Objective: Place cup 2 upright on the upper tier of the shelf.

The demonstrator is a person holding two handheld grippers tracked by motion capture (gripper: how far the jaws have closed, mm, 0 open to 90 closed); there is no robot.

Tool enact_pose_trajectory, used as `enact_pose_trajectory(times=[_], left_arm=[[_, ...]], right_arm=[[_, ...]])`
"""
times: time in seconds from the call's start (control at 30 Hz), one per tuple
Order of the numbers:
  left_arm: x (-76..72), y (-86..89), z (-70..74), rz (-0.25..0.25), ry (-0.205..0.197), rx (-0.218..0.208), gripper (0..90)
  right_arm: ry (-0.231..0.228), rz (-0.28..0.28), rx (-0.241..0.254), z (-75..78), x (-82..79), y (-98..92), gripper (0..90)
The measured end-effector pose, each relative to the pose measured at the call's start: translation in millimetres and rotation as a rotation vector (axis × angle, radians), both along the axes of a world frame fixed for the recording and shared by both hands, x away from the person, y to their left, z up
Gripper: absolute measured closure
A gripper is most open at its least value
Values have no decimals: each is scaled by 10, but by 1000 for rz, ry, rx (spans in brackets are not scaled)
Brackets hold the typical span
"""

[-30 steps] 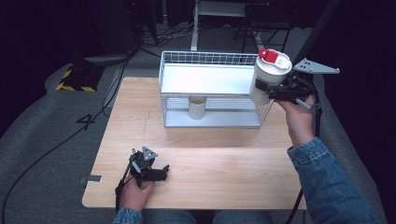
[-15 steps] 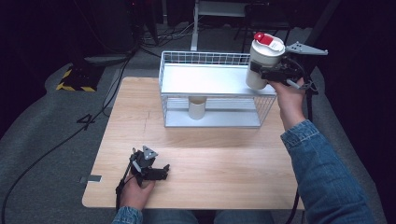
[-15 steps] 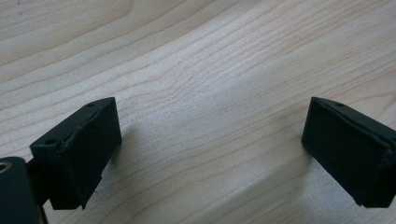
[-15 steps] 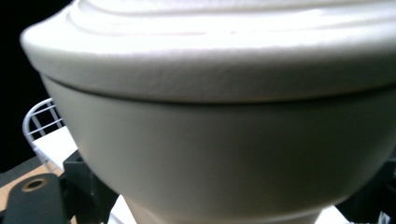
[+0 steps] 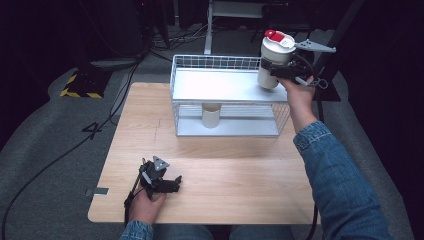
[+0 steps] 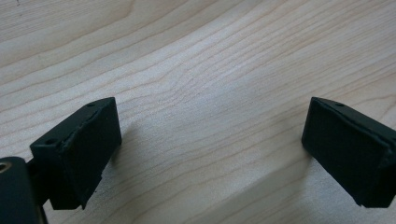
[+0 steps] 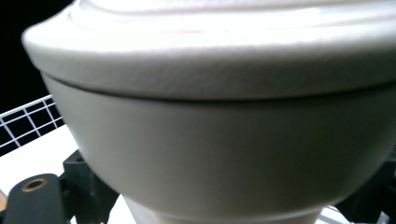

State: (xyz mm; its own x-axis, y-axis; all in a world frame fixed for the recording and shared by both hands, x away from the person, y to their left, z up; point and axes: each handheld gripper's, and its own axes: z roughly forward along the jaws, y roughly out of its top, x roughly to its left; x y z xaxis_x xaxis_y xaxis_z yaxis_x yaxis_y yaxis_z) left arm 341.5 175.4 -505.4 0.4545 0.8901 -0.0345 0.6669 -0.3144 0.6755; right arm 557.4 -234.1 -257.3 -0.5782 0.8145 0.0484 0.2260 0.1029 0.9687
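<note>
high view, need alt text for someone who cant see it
A person's right gripper holds a white cup with a red-topped lid upright over the right end of a white wire rack on a wooden table. A second cup stands on the rack's lower level. The left gripper rests open near the table's front edge.

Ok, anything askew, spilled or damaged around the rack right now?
Nothing stands out. The right gripper holds the white cup upright over the wire rack's top shelf, lid on. A second cup stands upright on the lower shelf. No spill on the table.
</note>
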Motion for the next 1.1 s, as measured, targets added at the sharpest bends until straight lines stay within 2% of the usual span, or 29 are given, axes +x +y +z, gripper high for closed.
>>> enact_pose_trajectory(times=[0.17, 0.43, 1.1], left_arm=[[1, 0, 0, 0, 0, 1, 53], [1, 2, 1, -1, -1, 4, 53], [1, 0, 0, -1, 0, 1, 53]], right_arm=[[15, -23, -32, -41, 69, 96, 128], [23, -42, -17, -86, 126, 170, 128], [37, -38, -29, -174, 156, 143, 127]])
